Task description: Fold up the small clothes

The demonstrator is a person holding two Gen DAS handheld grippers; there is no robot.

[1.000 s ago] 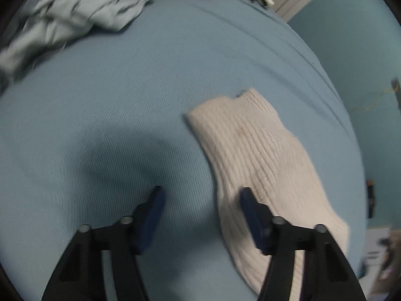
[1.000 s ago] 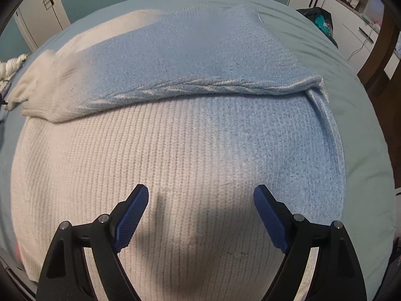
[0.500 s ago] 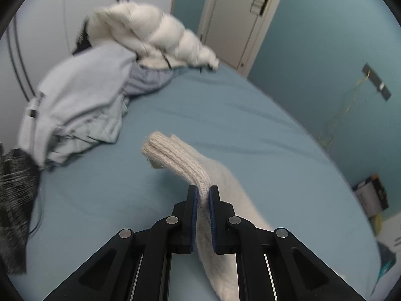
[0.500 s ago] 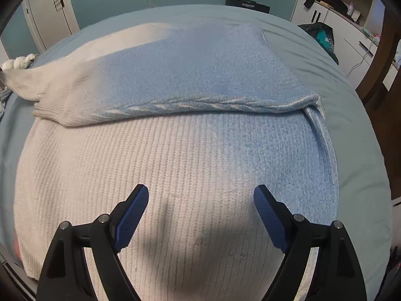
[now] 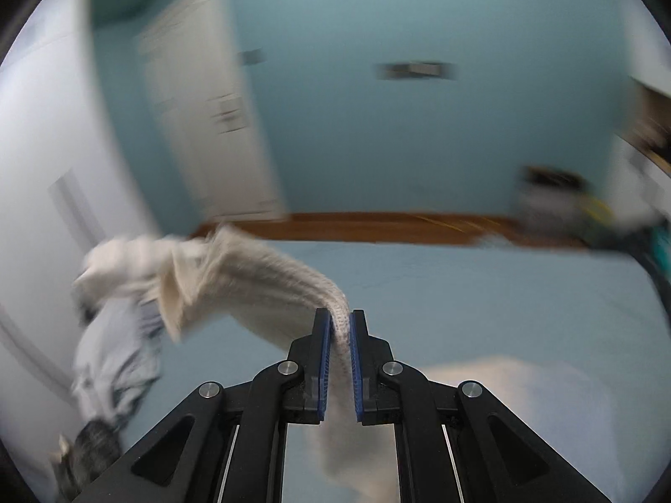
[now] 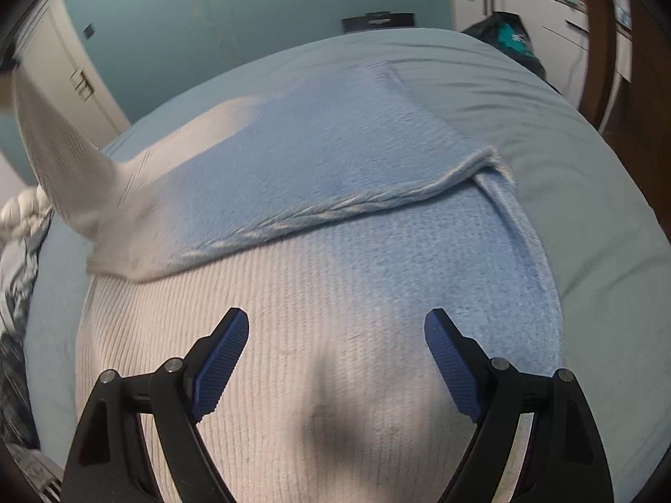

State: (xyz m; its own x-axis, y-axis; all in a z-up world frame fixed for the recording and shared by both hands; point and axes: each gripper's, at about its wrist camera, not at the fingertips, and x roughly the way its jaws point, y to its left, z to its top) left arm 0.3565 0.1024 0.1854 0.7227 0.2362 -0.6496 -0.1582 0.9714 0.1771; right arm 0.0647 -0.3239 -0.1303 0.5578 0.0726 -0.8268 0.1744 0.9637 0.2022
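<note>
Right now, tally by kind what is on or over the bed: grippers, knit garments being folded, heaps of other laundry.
Grippers: 2 (left gripper shut on the sleeve, right gripper open)
White knit sweater: 1
Heap of other clothes: 1
Total: 4

1. The walls (image 5: 419,134) were painted teal.
2. A white panelled door (image 5: 209,117) stood at the left, blurred.
3. A wooden floor (image 5: 377,226) showed beyond the blue-sheeted bed (image 6: 587,218).
4. White drawers (image 6: 557,37) lined the right side.
5. A heap of laundry (image 5: 113,356) lay at the bed's left edge.
</note>
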